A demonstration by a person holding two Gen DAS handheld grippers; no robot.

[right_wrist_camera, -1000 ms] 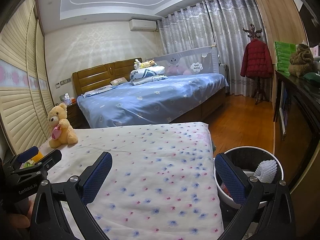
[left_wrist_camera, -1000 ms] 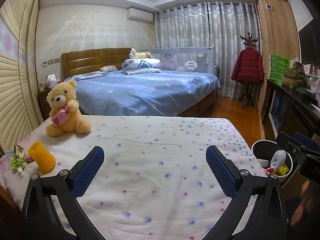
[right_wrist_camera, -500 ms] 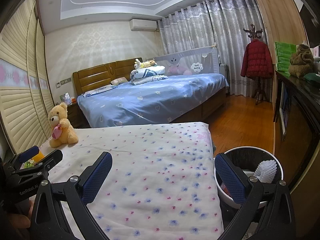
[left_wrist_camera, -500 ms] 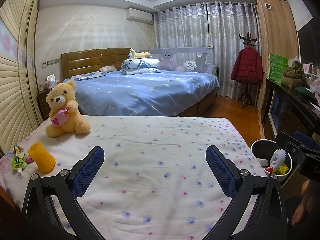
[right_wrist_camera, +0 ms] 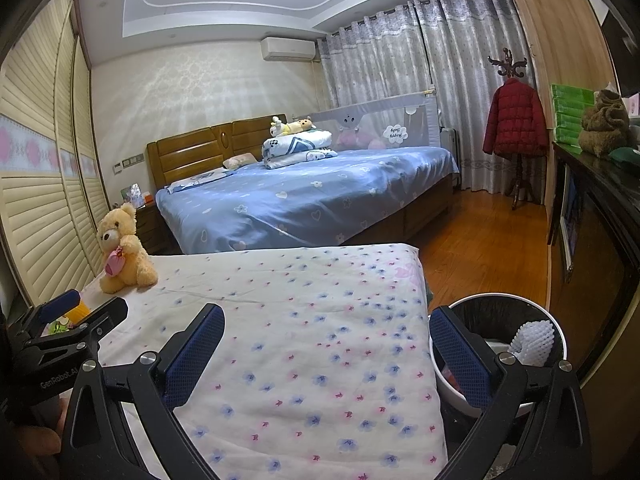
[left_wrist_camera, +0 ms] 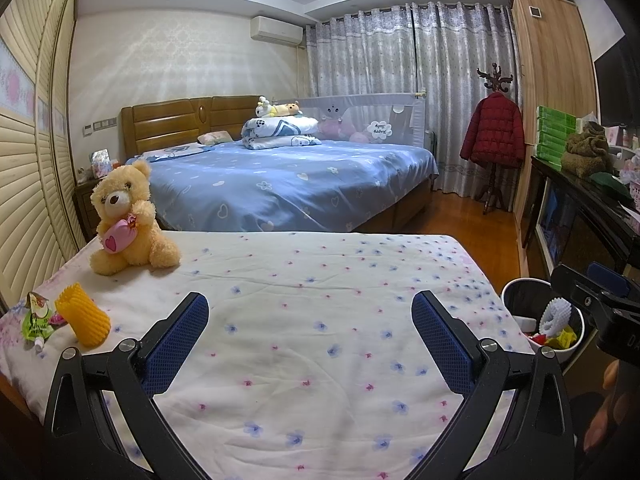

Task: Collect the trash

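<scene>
1. The left claw (left_wrist_camera: 310, 332) hangs over the small bed with the flowered sheet (left_wrist_camera: 320, 280), its blue pads wide apart and nothing between them.
2. The right claw (right_wrist_camera: 326, 354) is also spread wide and holds nothing; its left pad is above the sheet's right part, its right pad in front of the white trash bin (right_wrist_camera: 558, 328).
3. On the sheet's left edge lies a yellow foam fruit net (left_wrist_camera: 83, 315), tilted, with a green snack wrapper (left_wrist_camera: 35, 316) just beside it on the left, and something small and pink between them.
4. A tan teddy bear (left_wrist_camera: 126, 222) holding a pink heart sits upright behind these, near the far left corner of the sheet.
5. The bin stands on the floor at the bed's right side. Inside it, a white foam net (right_wrist_camera: 534, 342) leans against the wall; the left view also shows red and yellow scraps (left_wrist_camera: 558, 338) beneath it.
6. Beyond the small bed is a large bed with a blue cover (left_wrist_camera: 288, 184), and a red jacket (left_wrist_camera: 494, 132) hangs on a coat stand by the curtains.
</scene>
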